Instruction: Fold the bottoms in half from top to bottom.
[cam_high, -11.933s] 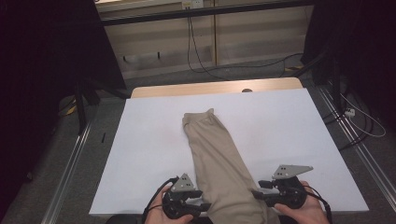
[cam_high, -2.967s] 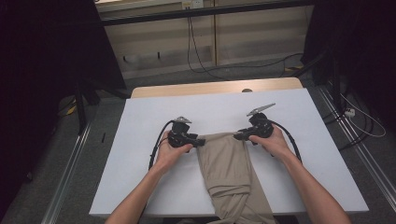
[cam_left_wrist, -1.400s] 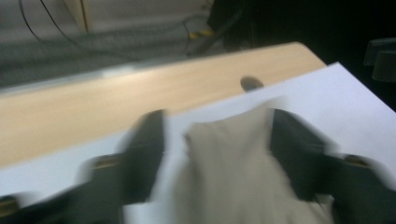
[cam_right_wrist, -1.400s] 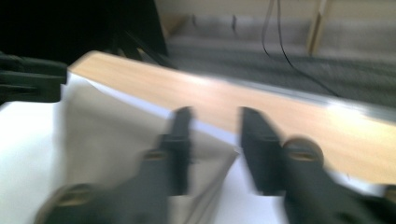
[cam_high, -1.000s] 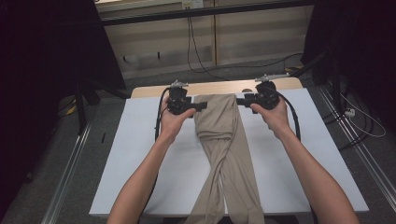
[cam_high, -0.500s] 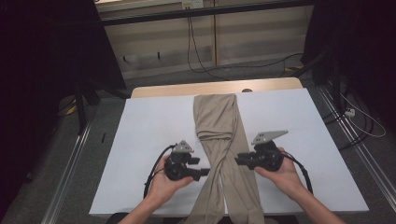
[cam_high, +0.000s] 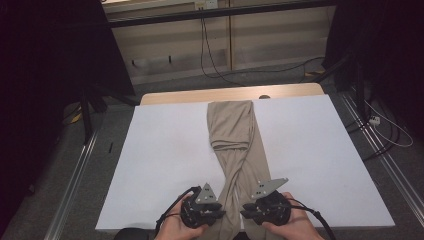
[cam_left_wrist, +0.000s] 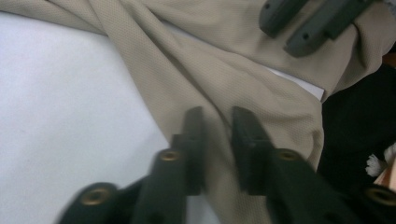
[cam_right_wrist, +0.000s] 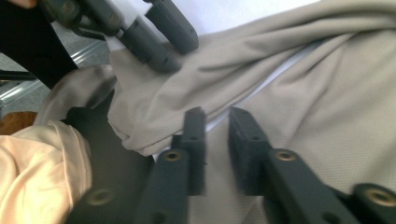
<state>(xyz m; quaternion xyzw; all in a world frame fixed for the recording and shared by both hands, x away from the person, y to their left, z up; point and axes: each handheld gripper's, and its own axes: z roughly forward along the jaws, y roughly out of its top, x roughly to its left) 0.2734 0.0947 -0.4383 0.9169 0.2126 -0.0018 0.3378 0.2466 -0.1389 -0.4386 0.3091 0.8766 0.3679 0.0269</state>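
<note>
High view: room first. Dark surround, pale wall panels at top centre of frame, black cables (cam_high: 212, 55) trailing down them; grey floor with a metal rail (cam_high: 70, 187) at lower left. White bench (cam_high: 165, 160) fills the middle of frame, its wooden far edge exposed at the top.

Beige trousers (cam_high: 235, 130) lie lengthwise down the centre of the bench. Far end flat and folded over at upper centre; near end narrows, twists and hangs off the near edge at bottom centre.

Left tool (cam_high: 216, 212) and right tool (cam_high: 247, 214) sit at bottom centre, either side of the twisted cloth, each in a hand.

Left gripper view: left tool (cam_left_wrist: 217, 140) has its jaws narrowly parted, just over beige cloth; no fabric visibly pinched. Right gripper view: right tool (cam_right_wrist: 215, 140) likewise narrowly parted over cloth, nothing gripped that I can make out. A strip of white bench shows between two cloth layers.

Risks, as judgement: with the legs crossed and bunched near the edge, a pinch could take one layer only, or both legs together, and tighten the twist. Hanging weight could drag the cloth off the bench once it is lifted.
</note>
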